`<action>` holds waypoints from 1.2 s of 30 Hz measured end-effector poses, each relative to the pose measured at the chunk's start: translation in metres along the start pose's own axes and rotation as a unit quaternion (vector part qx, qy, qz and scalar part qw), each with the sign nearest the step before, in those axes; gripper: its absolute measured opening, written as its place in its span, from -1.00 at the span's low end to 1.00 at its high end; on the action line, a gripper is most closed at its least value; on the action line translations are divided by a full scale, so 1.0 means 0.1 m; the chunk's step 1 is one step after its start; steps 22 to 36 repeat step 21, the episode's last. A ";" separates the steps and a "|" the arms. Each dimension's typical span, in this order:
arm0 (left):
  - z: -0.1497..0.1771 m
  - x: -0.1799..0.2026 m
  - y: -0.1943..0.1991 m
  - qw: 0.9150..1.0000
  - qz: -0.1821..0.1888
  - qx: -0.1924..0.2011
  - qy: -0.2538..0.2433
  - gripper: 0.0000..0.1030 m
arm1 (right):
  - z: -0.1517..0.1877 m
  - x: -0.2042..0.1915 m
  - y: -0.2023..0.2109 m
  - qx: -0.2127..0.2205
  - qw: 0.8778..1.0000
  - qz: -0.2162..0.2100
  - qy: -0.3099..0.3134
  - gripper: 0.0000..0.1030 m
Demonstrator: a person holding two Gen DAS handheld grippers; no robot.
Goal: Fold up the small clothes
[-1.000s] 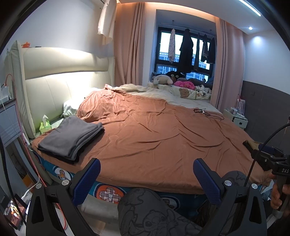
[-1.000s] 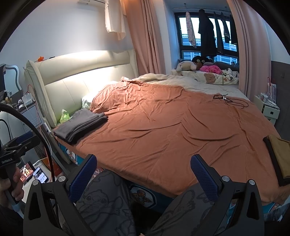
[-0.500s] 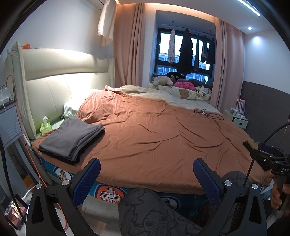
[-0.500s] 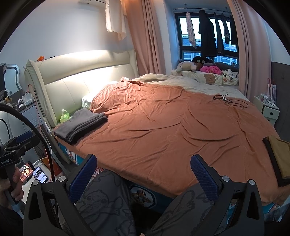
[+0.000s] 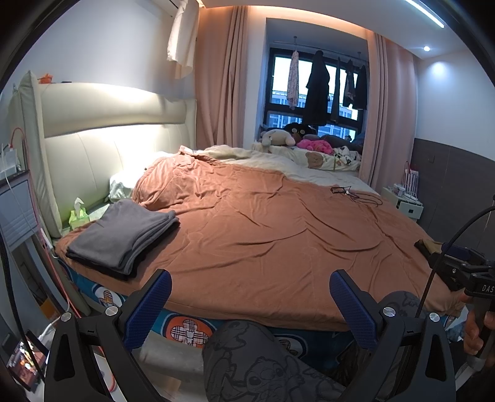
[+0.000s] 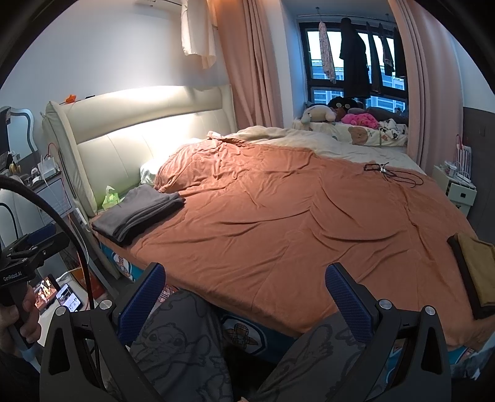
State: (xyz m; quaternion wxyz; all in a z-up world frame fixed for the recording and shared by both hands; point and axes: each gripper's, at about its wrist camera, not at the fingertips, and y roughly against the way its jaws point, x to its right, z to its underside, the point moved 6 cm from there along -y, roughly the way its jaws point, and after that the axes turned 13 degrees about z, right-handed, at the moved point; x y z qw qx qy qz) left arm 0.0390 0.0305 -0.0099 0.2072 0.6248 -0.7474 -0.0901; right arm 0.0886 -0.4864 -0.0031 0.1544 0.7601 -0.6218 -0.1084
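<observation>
Grey folded clothes stack (image 5: pixel 123 235) flat on orange bedspread, left corner near headboard, darker layer underneath. Mustard folded garment (image 6: pixel 478 266) atop dark piece (image 6: pixel 464 278), right bed edge. Stacks well apart, both untouched.

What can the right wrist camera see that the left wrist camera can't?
Only the right wrist view shows the whole mustard and black pile at the bed's right edge, plus two lit phone screens on the floor; the left view catches only its corner. Only the left wrist view shows the ceiling light strip. Both show the orange blanket, the folded grey clothes, the green tissue pack and the stuffed toys. Both the left gripper and the right gripper are open and empty.
</observation>
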 end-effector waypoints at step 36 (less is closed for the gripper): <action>-0.12 0.02 0.02 1.000 0.001 0.012 -0.003 0.99 | -0.02 -0.09 -0.10 -0.012 1.000 0.002 0.016 1.00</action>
